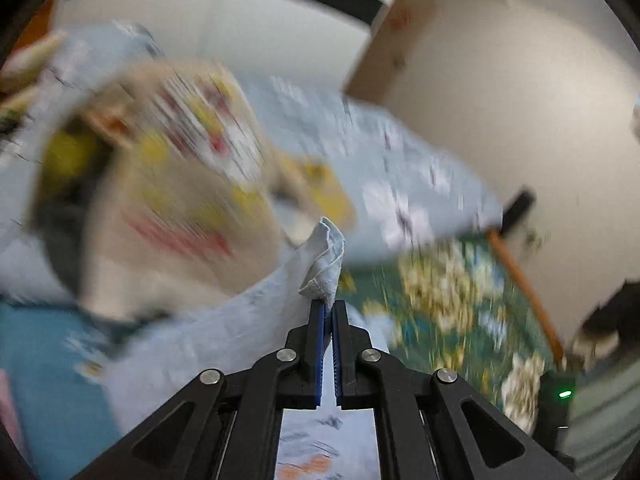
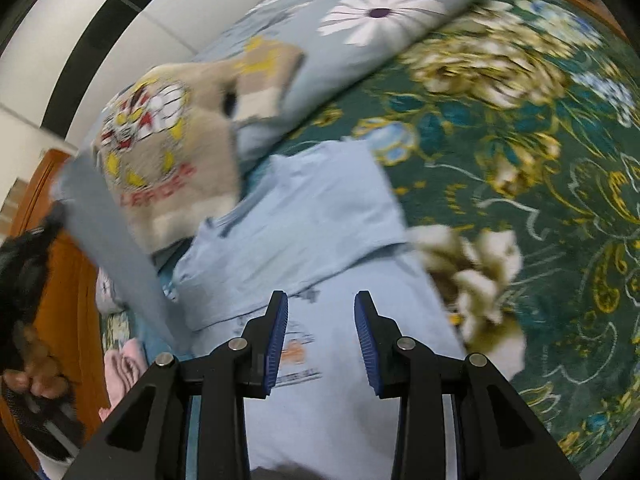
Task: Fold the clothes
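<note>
Blue-padded fingers (image 1: 320, 344) of the left hand-held gripper (image 1: 328, 308) pinch a bunched corner of the light blue shirt (image 1: 324, 260) at lower centre of its frame, the cloth rising in a crumpled peak above the tips. From there the shirt trails down to the lower left. Behind it lies a blurred beige printed garment (image 1: 168, 200) at centre left.

In the right wrist view, the right hand-held gripper (image 2: 321, 316) stands wide and empty over the shirt (image 2: 320, 216), which lies partly folded, a small print showing, on the green floral bedspread (image 2: 540, 200). A grey daisy-print pillow (image 2: 372, 16) sits at the top.
</note>
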A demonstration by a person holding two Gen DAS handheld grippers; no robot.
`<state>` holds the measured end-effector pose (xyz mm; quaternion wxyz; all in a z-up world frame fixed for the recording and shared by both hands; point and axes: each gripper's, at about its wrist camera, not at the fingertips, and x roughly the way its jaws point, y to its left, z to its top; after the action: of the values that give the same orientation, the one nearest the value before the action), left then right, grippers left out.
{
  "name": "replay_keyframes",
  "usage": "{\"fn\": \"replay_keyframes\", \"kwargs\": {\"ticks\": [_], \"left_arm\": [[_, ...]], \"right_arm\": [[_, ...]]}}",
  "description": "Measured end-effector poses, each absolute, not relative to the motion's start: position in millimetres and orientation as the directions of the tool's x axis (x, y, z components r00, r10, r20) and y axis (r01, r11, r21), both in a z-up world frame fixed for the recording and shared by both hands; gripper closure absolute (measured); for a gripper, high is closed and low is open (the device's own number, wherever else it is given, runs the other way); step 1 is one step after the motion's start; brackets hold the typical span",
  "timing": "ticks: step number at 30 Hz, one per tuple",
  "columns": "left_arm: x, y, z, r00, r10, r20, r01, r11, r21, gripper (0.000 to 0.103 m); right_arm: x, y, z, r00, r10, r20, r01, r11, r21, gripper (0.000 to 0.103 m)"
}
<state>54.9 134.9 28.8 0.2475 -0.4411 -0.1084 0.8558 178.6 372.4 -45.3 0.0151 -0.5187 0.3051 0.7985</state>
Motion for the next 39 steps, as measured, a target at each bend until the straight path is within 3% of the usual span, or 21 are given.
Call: {"fn": "replay_keyframes", "kwargs": {"ticks": [4,11,13,15,16,21,25,28,32,39], "left_arm": [[51,200,-27,-0.363,0.503,-0.784,-0.351,-0.853,-0.385,0.099],[61,264,-79,-0.221,0.49,-0.843,-0.415,-0.83,-0.374,0.098],[57,270,-93,-0.16,0.502,-0.85,-0.409,-0.818,-0.406,0.089],[55,269,-105,-0.073,0.53,-0.845,-0.372,-0.801,-0.469,0.058],[54,268,-110,-0.034,0.543,-0.839,-0.353,-0.792,-0.498,0.053],[66,212,-82,-0.106,0.568,-0.816,-0.347,-0.79,-0.505,0.052],[74,139,-67,-0.264,0.415,-0.87,-0.298,-0.894,-0.336,0.049],[77,86,-74,-0.303,0.323,-0.897,-0.177,-0.944,-0.28,0.048],[85,25,-96,-0.294,0.25,-0.922,-0.008,-0.966,-0.26,0.048],[94,-1,-124,-0.241,0.186,-0.953,0.053,-0.978,-0.204,0.048]], "right_arm": [[192,397,-63,-0.447,-0.275,-0.851,-0.388,-0.798,0.461,0.068],[212,427,-89,-0.419,-0.268,-0.868,-0.438,-0.777,0.452,0.068],[212,428,-92,-0.412,-0.267,-0.871,-0.438,-0.78,0.447,0.068],[210,429,-93,-0.409,-0.268,-0.872,-0.432,-0.785,0.444,0.067],[208,429,-92,-0.41,-0.268,-0.872,-0.428,-0.788,0.443,0.067],[186,423,-83,-0.438,-0.277,-0.855,-0.375,-0.809,0.454,0.067],[146,405,-72,-0.461,-0.271,-0.845,-0.296,-0.851,0.434,0.067],[111,395,-74,-0.459,-0.259,-0.85,-0.246,-0.882,0.401,0.067],[69,389,-89,-0.418,-0.243,-0.875,-0.233,-0.903,0.362,0.068],[54,381,-113,-0.351,-0.24,-0.905,-0.265,-0.902,0.342,0.068]]}}
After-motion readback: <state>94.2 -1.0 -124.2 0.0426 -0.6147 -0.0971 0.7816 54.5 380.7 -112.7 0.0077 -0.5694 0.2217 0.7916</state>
